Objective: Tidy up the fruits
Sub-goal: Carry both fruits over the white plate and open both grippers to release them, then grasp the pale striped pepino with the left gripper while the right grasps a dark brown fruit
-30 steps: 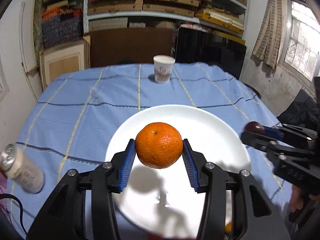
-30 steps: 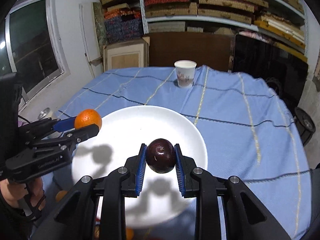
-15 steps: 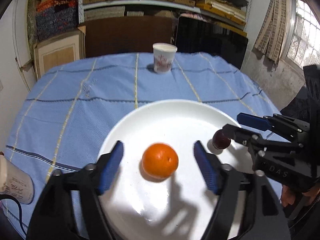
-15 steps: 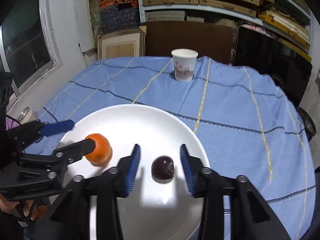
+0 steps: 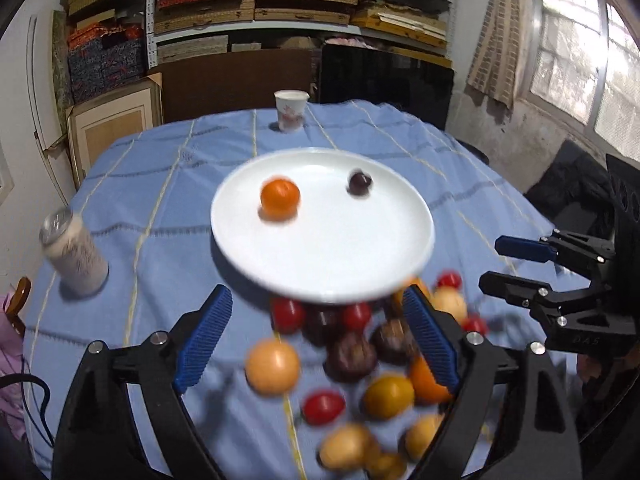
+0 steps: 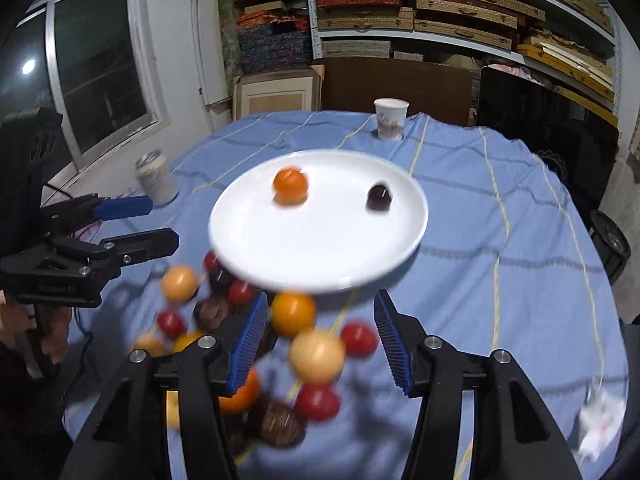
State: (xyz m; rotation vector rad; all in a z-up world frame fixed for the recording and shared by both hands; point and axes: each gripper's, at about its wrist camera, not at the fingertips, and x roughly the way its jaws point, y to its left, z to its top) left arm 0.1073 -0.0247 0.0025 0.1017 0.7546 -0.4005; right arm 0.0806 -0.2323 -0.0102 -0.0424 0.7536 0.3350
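A white plate (image 5: 340,248) (image 6: 320,248) lies mid-table with an orange (image 5: 280,198) (image 6: 291,186) and a dark plum (image 5: 359,182) (image 6: 380,197) resting on it, apart from each other. My left gripper (image 5: 316,312) (image 6: 160,222) is back from the plate, its jaws opening, pads touching nothing. My right gripper (image 6: 320,308) (image 5: 496,263) is also drawn back with its jaws opening and nothing pressed between them. Both hover over a blurred pile of loose fruits (image 5: 352,360) (image 6: 280,344), red, orange, yellow and dark, at the near side of the plate.
A blue checked cloth (image 5: 160,216) covers the round table. A drink can (image 5: 76,256) (image 6: 156,178) stands left of the plate. A paper cup (image 5: 291,111) (image 6: 391,119) stands at the far edge. Crumpled paper (image 6: 600,412) lies near right. Shelves and boxes fill the back wall.
Both grippers let go, leaving the orange and the plum on the plate, opened wider and pulled back towards the near table edge. The fruit pile has come into view.
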